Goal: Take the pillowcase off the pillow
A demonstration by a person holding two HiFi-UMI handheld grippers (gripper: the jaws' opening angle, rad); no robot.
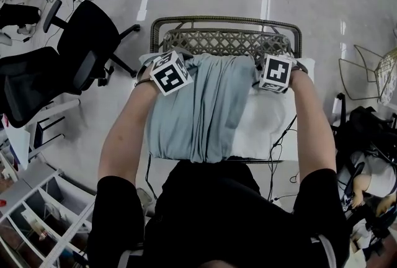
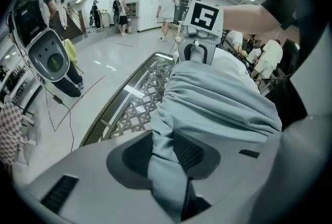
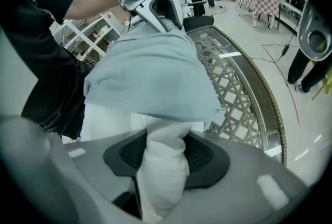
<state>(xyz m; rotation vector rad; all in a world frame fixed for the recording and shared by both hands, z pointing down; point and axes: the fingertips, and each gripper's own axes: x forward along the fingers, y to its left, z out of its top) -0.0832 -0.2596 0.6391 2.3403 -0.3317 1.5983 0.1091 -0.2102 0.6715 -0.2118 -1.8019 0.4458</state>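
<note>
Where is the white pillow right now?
In the head view the white pillow pokes out on the right of the blue pillowcase, on the wicker table; the right gripper pinches its far corner.

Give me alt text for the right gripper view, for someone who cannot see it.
The right claw pinches a fold of the white pillow, just below the bunched pale blue pillowcase. At the far end the left claw holds the pillowcase; a woven chair back curves along the right.

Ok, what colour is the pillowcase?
The pillowcase is plain pale blue-grey, no pattern, over the white pillow; it shows best in the head view.
</note>
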